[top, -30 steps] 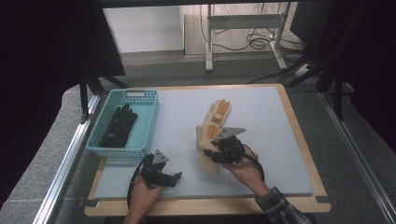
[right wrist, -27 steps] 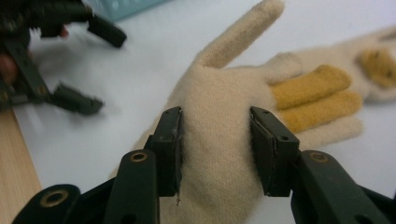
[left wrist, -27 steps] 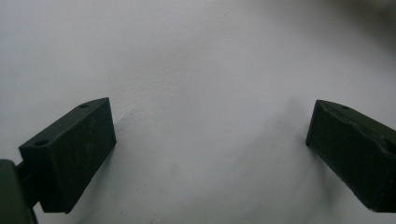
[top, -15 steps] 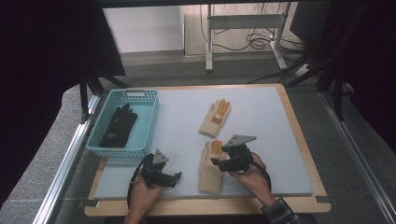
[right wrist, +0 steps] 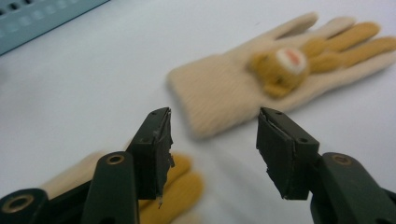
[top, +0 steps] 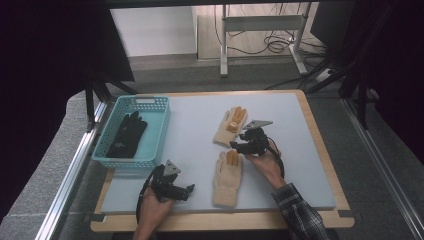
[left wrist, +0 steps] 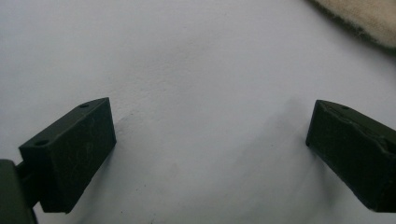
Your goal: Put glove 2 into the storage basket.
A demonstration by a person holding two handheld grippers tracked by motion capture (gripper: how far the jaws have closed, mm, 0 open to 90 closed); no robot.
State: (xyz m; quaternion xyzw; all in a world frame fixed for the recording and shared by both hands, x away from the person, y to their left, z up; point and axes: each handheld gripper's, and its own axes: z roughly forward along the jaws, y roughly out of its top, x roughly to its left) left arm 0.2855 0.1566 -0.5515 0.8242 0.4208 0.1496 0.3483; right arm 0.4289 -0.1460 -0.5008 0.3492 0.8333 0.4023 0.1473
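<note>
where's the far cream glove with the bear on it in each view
high view: far cream glove lies mid-mat, just left of the right gripper.
right gripper view: upper right, beyond the open jaws.
left gripper view: I can't tell which glove the cream edge at top right belongs to.
shared landmark: the teal basket.

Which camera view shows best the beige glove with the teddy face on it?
The right gripper view: the farther beige glove lies large ahead of the gripper, with its cuff, brown face and orange fingers clear, though slightly blurred. The high view shows this glove whole but small. The left gripper view shows a beige edge of uncertain identity.
</note>
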